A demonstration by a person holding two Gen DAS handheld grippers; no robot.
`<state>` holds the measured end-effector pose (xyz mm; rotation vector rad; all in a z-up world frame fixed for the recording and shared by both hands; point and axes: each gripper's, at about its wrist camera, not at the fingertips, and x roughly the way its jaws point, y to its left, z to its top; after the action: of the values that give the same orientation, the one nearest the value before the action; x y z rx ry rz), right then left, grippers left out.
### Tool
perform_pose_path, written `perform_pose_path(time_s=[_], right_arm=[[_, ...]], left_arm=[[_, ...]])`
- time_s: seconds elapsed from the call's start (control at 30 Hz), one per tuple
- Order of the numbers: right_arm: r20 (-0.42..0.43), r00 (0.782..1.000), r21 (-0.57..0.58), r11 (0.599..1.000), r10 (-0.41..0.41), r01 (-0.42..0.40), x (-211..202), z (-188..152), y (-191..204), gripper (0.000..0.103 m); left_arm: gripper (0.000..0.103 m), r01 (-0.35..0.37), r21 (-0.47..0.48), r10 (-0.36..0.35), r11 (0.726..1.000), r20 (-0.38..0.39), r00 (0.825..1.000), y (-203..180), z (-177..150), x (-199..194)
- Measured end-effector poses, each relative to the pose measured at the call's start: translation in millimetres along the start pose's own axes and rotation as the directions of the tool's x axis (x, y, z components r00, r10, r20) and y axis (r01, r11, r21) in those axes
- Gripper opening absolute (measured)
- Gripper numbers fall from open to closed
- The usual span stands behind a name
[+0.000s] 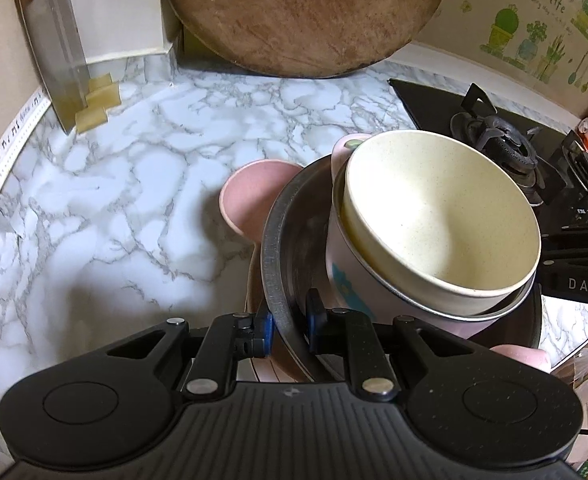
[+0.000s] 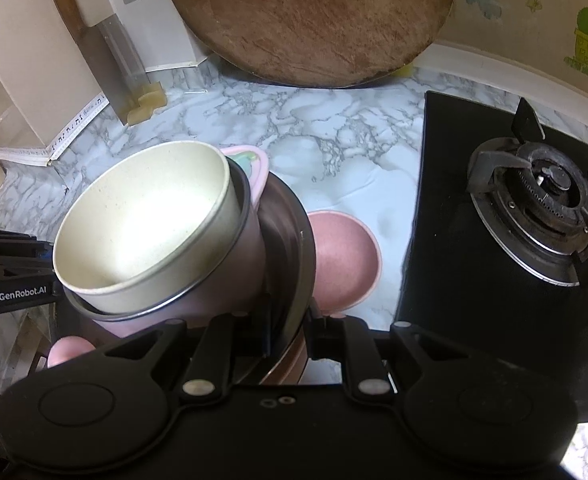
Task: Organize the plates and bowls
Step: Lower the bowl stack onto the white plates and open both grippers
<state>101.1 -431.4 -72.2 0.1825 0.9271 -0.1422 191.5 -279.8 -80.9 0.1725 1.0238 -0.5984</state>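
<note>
A steel dish (image 1: 272,240) (image 2: 304,256) carries a pink cup (image 1: 350,272) (image 2: 246,264) with a metal liner. A cream bowl (image 1: 434,220) (image 2: 142,232) is nested in the cup. My left gripper (image 1: 290,326) is shut on the dish's rim, one blue pad on either side. My right gripper (image 2: 294,324) is shut on the opposite rim. Each gripper also shows at the edge of the other's view. A pink bowl (image 1: 246,196) (image 2: 342,260) lies on the marble counter (image 1: 114,200) just beyond the dish and is partly hidden by it. Something pinkish sits under the dish near my fingers.
A round wooden board (image 1: 302,12) (image 2: 310,20) leans on the back wall. A cleaver (image 1: 54,52) (image 2: 106,52) stands at the back left. A black gas stove (image 1: 494,136) (image 2: 534,200) fills the right side.
</note>
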Motion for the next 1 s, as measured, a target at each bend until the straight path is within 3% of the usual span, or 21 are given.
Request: perform_pose_path(time_s=[0.2, 0.5, 1.0], right_arm=[[0.004, 1.000, -0.020, 1.000, -0.012, 0.012, 1, 0, 3, 0.017], [-0.015, 0.996, -0.104, 0.990, -0.093, 0.091, 4, 0, 18, 0.022], [0.015, 0.987, -0.132, 0.978, -0.159, 0.159, -17, -2, 22, 0.048]], left_arm=[[0.015, 0.015, -0.016, -0.015, 1.000, -0.014, 1.000, 4, -1, 3], [0.015, 0.012, 0.005, -0.012, 1.000, -0.015, 1.000, 4, 1, 2], [0.015, -0.006, 0.040, 0.004, 0.999, 0.046, 0.999, 7, -5, -23]])
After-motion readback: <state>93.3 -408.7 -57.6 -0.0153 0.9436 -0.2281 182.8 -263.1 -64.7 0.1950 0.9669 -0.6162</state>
